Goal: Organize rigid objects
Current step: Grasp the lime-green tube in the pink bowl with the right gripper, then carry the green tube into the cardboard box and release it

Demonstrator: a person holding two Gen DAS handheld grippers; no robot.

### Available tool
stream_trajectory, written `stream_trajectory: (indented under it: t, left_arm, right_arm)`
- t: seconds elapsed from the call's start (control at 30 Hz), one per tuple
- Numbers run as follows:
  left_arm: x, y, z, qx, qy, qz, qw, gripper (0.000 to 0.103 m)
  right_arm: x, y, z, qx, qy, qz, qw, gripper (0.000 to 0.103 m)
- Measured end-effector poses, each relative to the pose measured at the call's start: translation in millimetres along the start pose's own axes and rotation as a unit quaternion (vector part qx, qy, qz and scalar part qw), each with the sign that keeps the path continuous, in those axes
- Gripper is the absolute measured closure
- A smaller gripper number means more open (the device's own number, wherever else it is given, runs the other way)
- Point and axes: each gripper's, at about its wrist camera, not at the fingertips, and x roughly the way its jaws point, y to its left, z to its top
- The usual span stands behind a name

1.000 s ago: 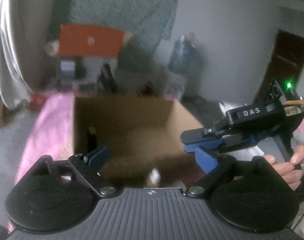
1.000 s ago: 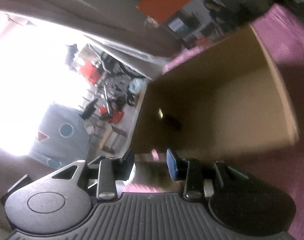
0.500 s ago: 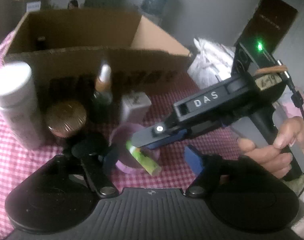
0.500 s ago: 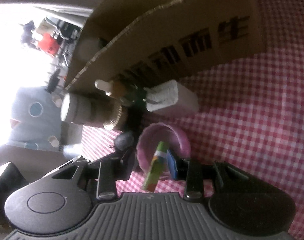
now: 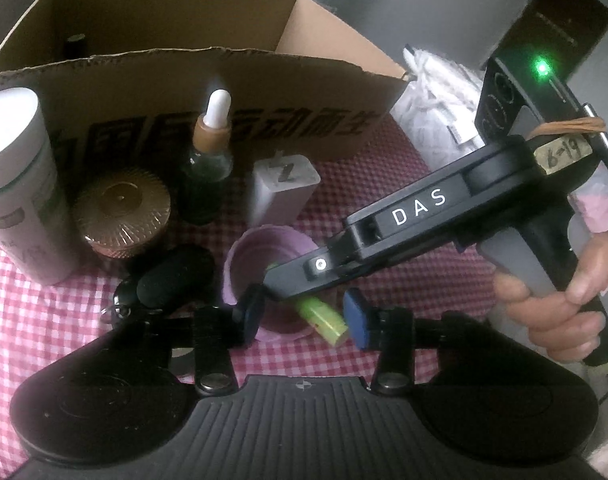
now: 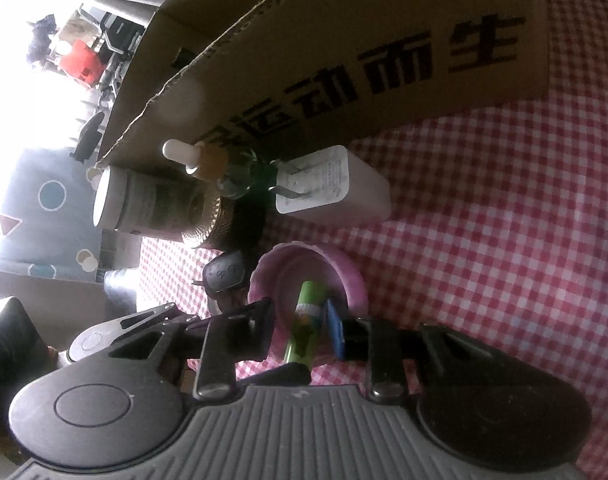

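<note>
Both jaws closing around green tube [image 5: 323, 318], tilted lengthwise across pink bowl [image 5: 256, 254] rim.

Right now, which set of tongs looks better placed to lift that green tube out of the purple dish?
Probably the right tongs: closing astride the green tube. The left tongs, also closing, straddle the purple dish rim and the tube's end.
</note>
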Motion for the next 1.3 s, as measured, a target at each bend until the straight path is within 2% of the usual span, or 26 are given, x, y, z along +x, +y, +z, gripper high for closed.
stream_trajectory:
  t: [0.1,0.17,0.33,0.5,0.7,0.97,1.13,1.3]
  left_arm:
    - [3.0,-1.3,-0.9,0.003,0.007,0.002,1.0000,0.061]
    - [7.9,-2.9,3.1,0.003,0.016,0.003,0.9999,0.062]
    - [19.2,-2.3,10.1,-0.003,0.028,0.001,0.9996,0.062]
    - [19.2,1.1,11.3,-0.017,0.020,0.000,0.9997,0.070]
    - [-3.3,-3.6,11.6,-0.019,-0.015,-0.003,0.9997,0.072]
    - [-57.1,-9.8,25.6,-0.016,-0.105,0.005,0.9943,0.072]
    - [-85.4,-4.5,47.3,-0.022,-0.156,0.014,0.9874,0.073]
    - [-98.8,9.8,77.7,-0.034,-0.188,0.034,0.9810,0.073]
  right_arm:
    - [-1.5,-2.6,1.5,-0.008,-0.002,-0.002,1.000,0.077]
    - [-1.3,-4.2,2.4,-0.009,-0.001,-0.001,1.000,0.083]
    - [-2.1,-7.0,0.4,-0.009,-0.005,0.006,1.000,0.085]
    - [-6.8,-9.3,-1.0,0.000,-0.018,0.019,1.000,0.086]
    - [-26.9,6.5,-6.3,-0.021,-0.048,0.026,0.998,0.086]
    - [-69.6,63.2,-2.2,-0.096,-0.115,0.031,0.988,0.086]
    - [-88.6,96.4,19.8,-0.132,-0.151,0.044,0.979,0.086]
    - [-90.3,121.9,55.0,-0.160,-0.170,0.053,0.971,0.086]
